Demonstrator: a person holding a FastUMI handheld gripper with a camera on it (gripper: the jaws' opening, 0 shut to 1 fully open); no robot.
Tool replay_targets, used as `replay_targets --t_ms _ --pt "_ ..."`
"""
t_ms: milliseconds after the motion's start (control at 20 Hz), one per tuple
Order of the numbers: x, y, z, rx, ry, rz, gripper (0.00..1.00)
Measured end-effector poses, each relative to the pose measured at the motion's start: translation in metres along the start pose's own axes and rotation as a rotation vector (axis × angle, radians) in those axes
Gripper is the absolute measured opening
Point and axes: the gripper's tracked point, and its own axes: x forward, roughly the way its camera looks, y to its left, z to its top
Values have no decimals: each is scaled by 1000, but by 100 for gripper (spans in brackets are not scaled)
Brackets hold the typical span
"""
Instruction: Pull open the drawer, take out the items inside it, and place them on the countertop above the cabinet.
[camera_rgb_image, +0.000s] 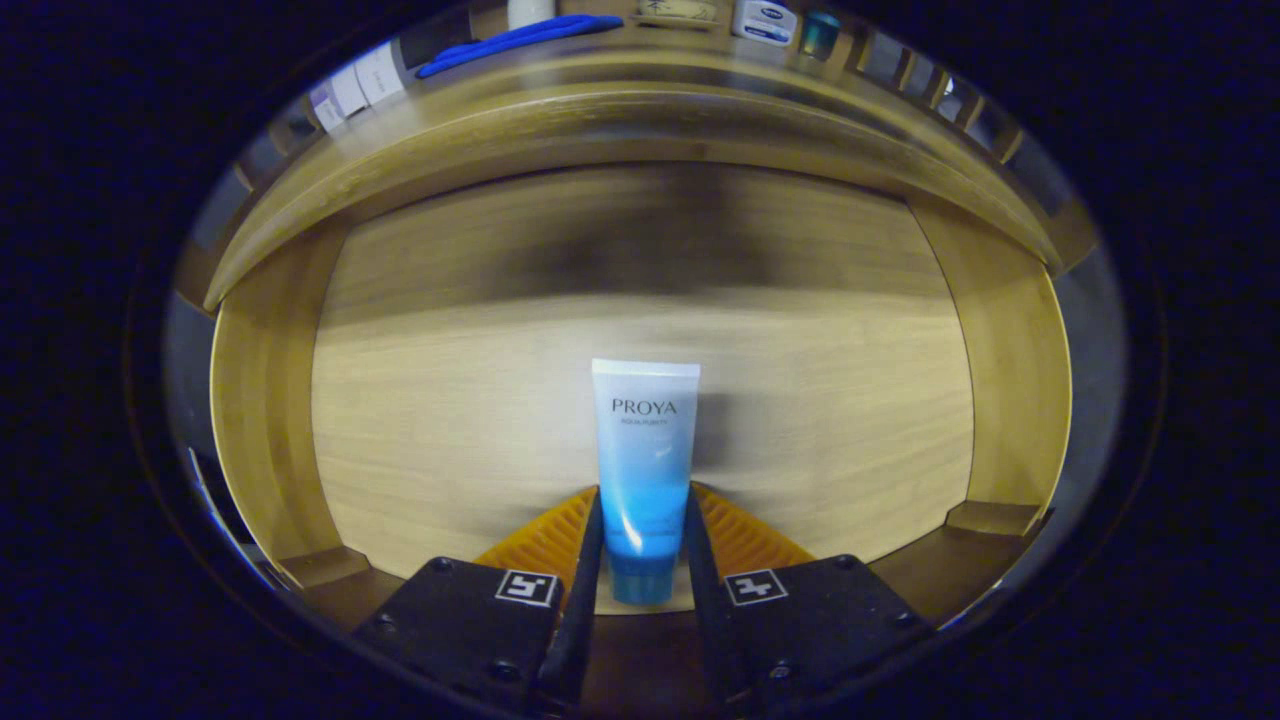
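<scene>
One light, soft blue-and-white plastic tube (644, 470) is clamped near its cap by both fingers of the gripper (642, 520), above the open wooden drawer (240, 400) floor's front edge; squeeze gently.

Far beyond the cabinet's edge lie a long blue strap-like thing (520, 38) to the left, white labelled boxes (352, 88) further left, and a white jar (765, 20) beside a teal cap (820, 34) to the right.
</scene>
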Motion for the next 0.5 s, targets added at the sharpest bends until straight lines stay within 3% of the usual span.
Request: replay_targets --t_ms 150,500 --pt "-8 -3 4 -16 -43 -9 41" --pt "-31 -5 14 -30 -103 14 40"
